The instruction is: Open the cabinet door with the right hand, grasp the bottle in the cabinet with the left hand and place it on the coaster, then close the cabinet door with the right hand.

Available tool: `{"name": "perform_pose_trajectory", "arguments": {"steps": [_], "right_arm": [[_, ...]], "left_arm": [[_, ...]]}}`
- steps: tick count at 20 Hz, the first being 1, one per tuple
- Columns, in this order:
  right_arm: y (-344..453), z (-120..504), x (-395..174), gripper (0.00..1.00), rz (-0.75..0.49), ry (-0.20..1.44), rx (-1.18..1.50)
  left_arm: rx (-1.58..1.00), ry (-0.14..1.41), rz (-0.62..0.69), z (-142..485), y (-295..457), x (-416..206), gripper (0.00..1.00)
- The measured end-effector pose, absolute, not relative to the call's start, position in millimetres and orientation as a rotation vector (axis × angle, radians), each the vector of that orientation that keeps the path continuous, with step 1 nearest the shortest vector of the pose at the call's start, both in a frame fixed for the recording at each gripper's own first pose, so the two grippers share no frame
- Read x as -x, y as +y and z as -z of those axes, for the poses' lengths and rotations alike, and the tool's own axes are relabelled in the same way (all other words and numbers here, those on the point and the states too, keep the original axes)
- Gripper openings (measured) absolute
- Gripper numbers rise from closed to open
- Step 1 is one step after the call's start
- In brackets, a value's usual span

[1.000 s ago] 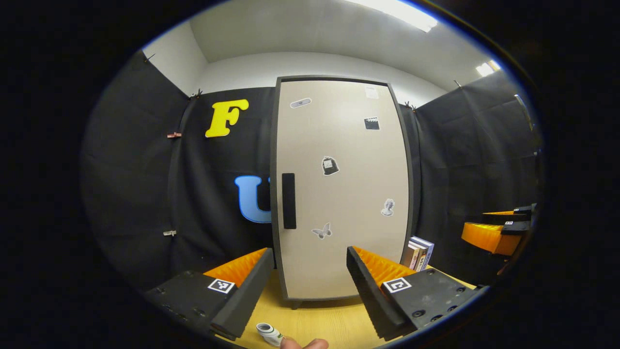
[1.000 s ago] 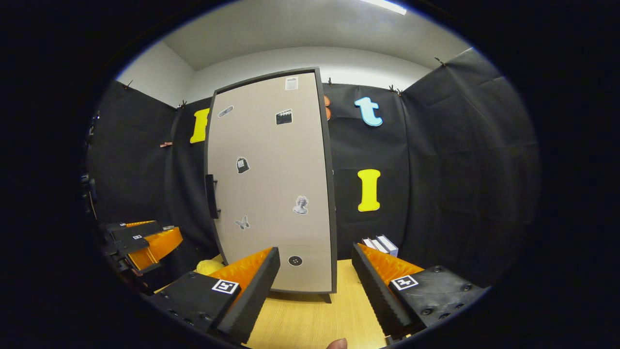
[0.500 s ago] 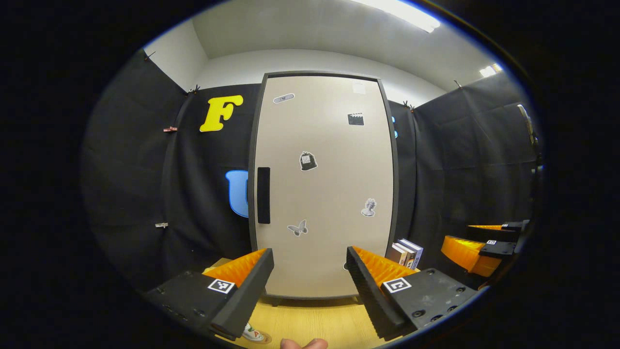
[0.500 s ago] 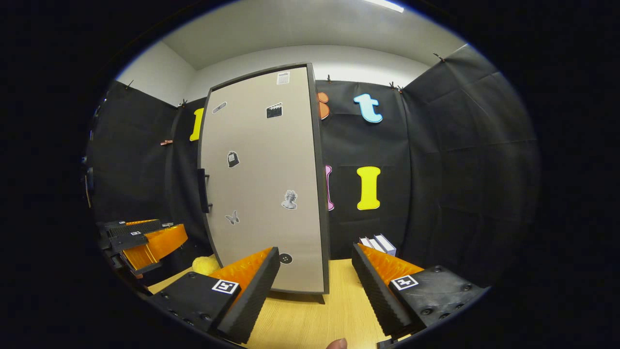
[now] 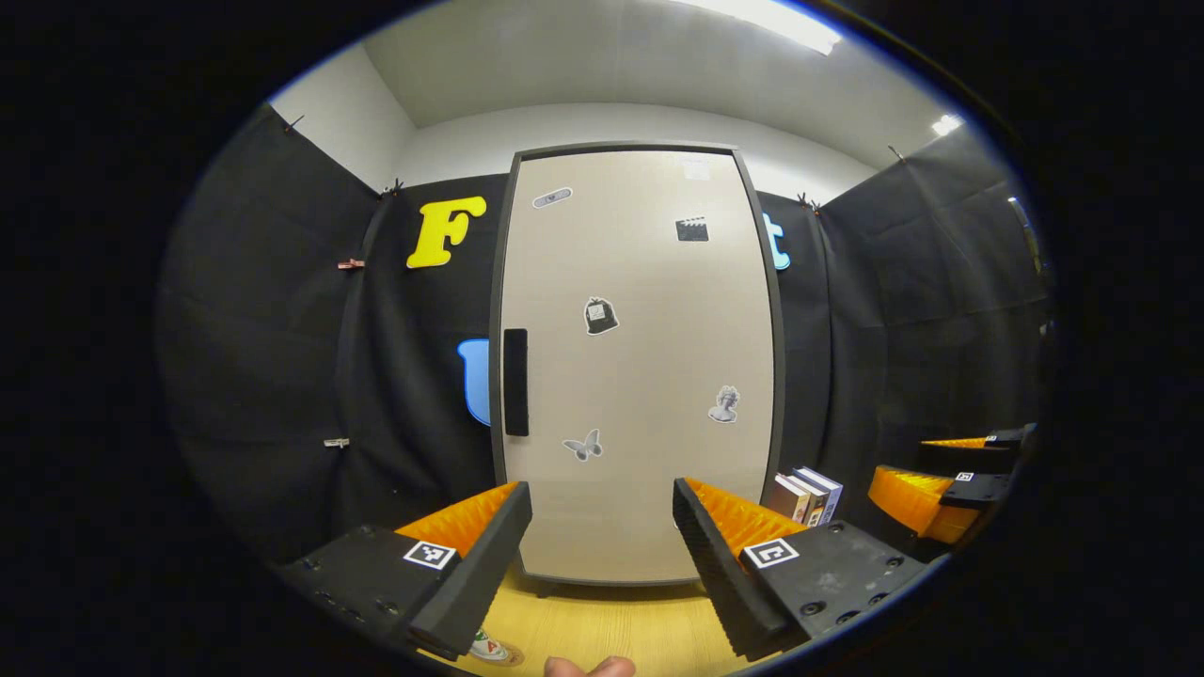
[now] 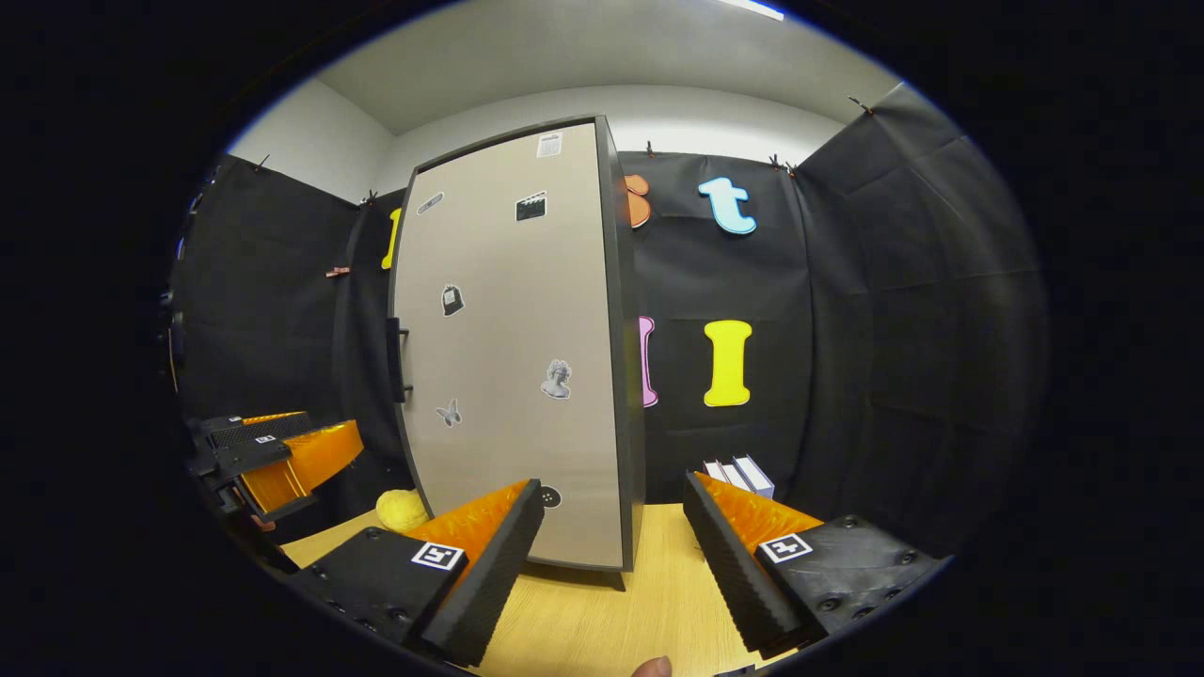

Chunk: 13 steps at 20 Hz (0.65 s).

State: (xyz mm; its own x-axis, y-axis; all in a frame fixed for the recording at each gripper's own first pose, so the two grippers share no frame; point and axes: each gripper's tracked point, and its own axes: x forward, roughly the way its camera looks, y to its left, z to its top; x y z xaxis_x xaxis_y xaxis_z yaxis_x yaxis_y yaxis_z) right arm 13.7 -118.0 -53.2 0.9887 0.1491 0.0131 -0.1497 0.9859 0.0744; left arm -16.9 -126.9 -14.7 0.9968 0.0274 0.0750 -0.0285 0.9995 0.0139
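A wooden table [image 5: 611, 630] stands in a booth walled with black cloth, under a white ceiling.

Left gripper view: The cabinet [image 5: 640, 367] stands upright on the table, directly ahead, its door shut. The dark handle [image 5: 514, 382] sits on the door's left edge, and several stickers mark the door face. The left gripper [image 5: 602, 564] points at the lower part of the door, fingers spread wide, nothing between them. A coaster [image 5: 491, 648] lies on the table just below the gripper's left finger, partly hidden by it. A row of books [image 5: 807, 495] stands to the right of the cabinet. The right gripper [image 5: 950, 480] shows at the far right edge, well apart from the cabinet. The bottle is out of sight behind the shut door. Compared with one second ago, the cabinet sits further left in this view, and the white item then lying on the table under the left finger has given way to the coaster's edge.

Right gripper view: The cabinet [image 6: 527, 357] appears at an angle, left of centre, door shut, handle [image 6: 395, 359] on its far left edge. The right gripper [image 6: 611, 555] hovers above the table [image 6: 602, 621] with fingers spread wide and holds nothing. The left gripper [image 6: 273, 456] shows at the left. A yellow soft object [image 6: 402, 509] rests on the table beside the cabinet's left lower corner. Books [image 6: 743, 475] stand right of the cabinet. Compared with one second ago, more of the yellow object is exposed.
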Motion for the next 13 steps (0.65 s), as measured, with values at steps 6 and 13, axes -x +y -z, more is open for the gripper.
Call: {"name": "perform_pose_trajectory", "arguments": {"steps": [6, 13], "right_arm": [[-122, 53, -19, 0.98, -0.173, -0.019, -0.079], [-125, 54, -21, 0.98, -0.183, -0.033, -0.081]], "left_arm": [[-0.029, -0.083, -0.013, 24, -131, 14, 0.95], [0.001, -0.055, -0.018, 43, -132, 11, 0.95]]}}
